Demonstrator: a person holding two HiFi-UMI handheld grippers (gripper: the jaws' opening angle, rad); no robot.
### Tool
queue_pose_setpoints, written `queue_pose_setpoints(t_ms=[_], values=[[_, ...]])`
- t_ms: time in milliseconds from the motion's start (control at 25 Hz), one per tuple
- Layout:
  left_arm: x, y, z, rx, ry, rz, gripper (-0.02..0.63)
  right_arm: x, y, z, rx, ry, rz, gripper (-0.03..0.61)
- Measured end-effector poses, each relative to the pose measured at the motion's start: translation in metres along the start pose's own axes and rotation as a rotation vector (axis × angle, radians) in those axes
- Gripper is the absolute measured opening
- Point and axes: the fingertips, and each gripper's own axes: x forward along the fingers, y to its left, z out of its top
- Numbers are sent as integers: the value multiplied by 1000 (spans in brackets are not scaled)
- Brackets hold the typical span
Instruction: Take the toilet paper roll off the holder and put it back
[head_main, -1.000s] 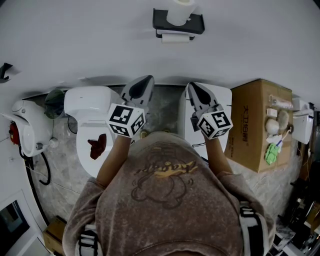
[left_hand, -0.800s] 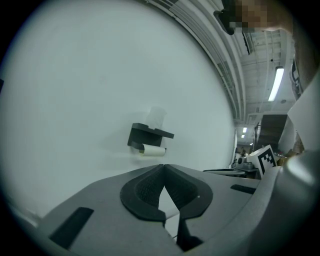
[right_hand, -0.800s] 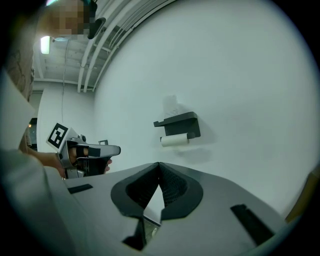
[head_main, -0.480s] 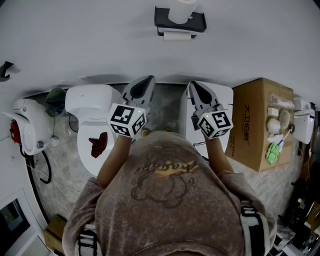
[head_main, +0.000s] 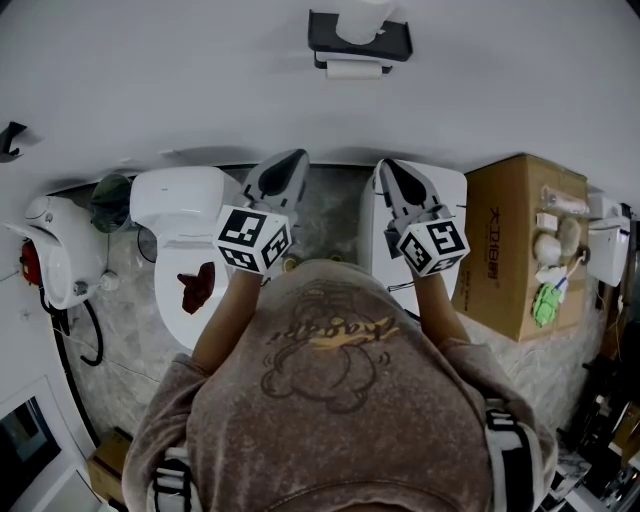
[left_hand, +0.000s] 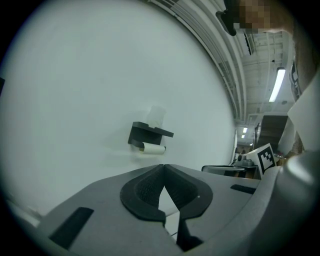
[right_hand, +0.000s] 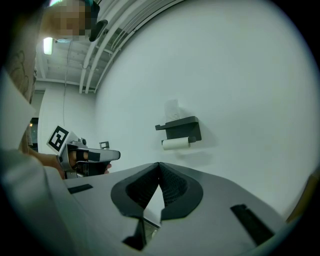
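Left gripper and right gripper, centre frame at chest height: both sets of jaws closed tip to tip, empty. Both aim at the wall, likely a ready pose before reaching. Toilet paper roll hangs under the black holder, top centre, well apart from both. Spare roll stands on top.
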Motion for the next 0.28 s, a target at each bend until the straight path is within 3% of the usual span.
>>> queue_pose_setpoints(t_ms=[280], values=[[1,-1,-1,4,2,-1,20,2,-1,4,-18,0,10,-2]])
